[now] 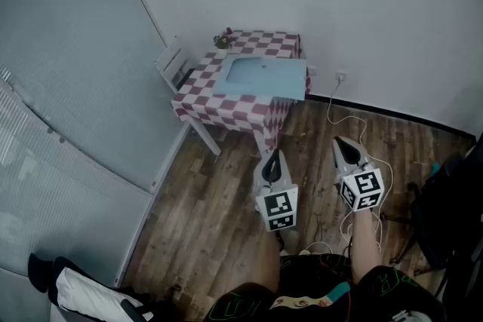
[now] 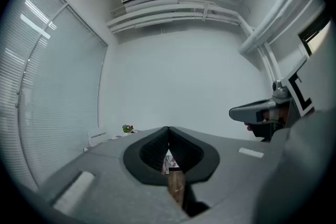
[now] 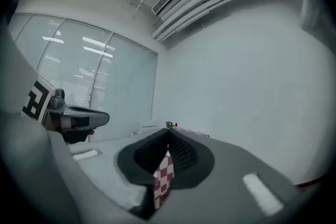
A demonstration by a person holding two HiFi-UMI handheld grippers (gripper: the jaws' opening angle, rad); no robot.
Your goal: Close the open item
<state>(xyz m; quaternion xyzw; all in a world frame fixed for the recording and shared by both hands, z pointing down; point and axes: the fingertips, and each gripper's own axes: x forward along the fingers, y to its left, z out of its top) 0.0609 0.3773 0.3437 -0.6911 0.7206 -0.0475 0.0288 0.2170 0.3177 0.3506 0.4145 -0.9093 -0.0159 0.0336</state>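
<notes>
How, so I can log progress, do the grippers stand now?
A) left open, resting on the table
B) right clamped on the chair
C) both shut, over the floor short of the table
C: the left gripper and right gripper both have jaws together, above the wooden floor, short of the checkered table.

Bare wooden floor up to the table (cable rightward)
</notes>
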